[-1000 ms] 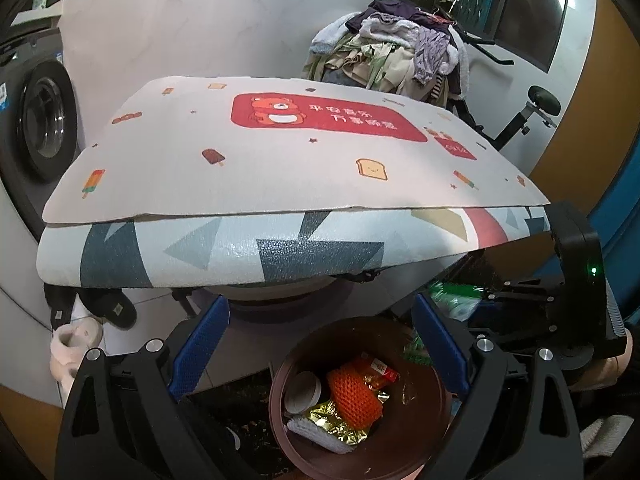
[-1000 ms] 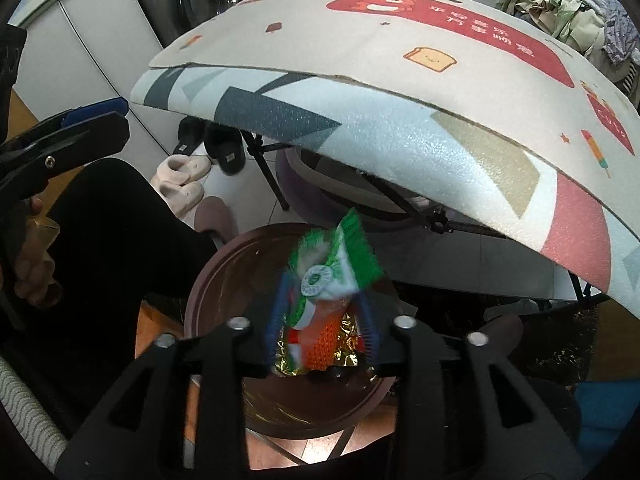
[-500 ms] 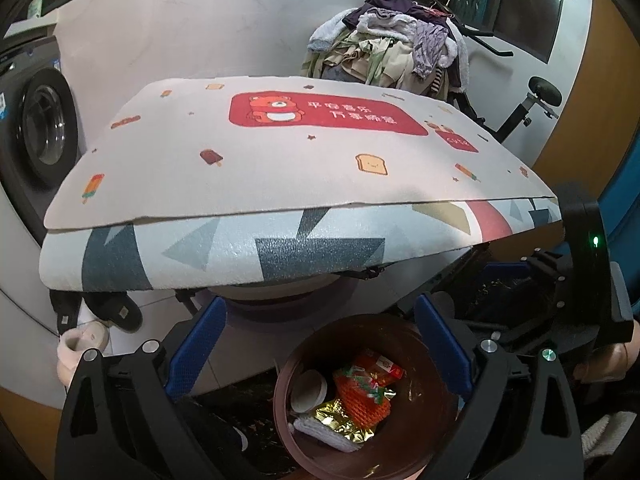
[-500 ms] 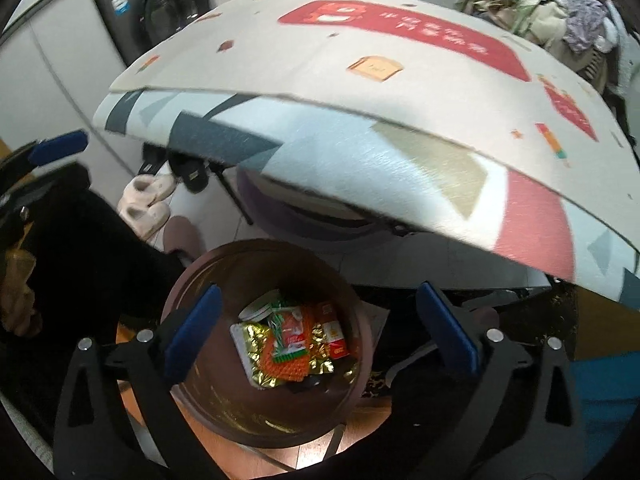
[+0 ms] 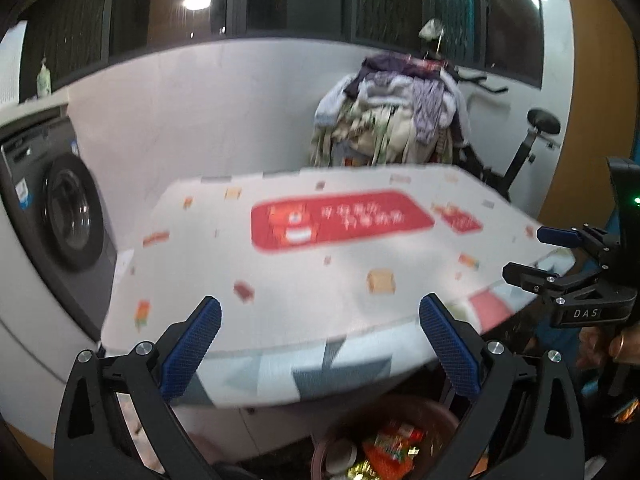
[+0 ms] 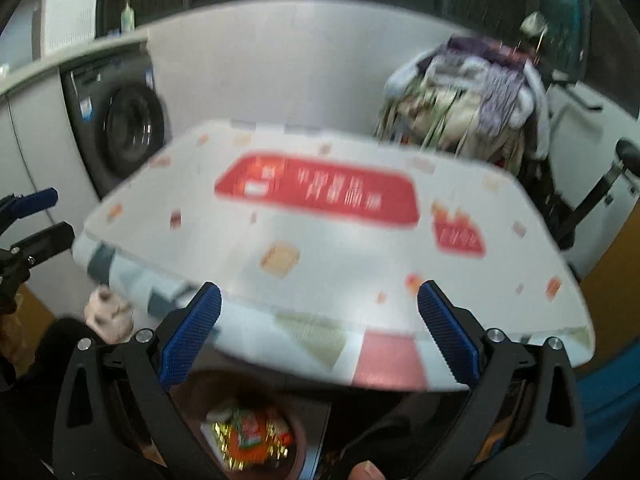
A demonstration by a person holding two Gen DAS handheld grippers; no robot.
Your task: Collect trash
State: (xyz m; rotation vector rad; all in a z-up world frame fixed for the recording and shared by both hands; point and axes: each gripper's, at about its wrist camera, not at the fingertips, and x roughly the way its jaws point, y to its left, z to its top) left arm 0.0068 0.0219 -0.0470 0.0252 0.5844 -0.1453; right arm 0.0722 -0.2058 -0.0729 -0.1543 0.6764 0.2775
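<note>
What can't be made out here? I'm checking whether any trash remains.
- Mat lettering: motion-blurred in both views.
- Bin: cut off by the left view's bottom edge, partly behind the left tongs.
- Floor under table: hidden by the tabletop, right view.

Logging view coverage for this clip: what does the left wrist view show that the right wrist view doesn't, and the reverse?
Only the left wrist view shows the right gripper from the side, at its right edge, fingers apart and empty.

Only the right wrist view shows the pale slippers below the table's near-left corner, and the left gripper at its left edge.

Both show the printed table mat, the washing machine, the clothes pile and the brown trash bin holding wrappers below the table.
</note>
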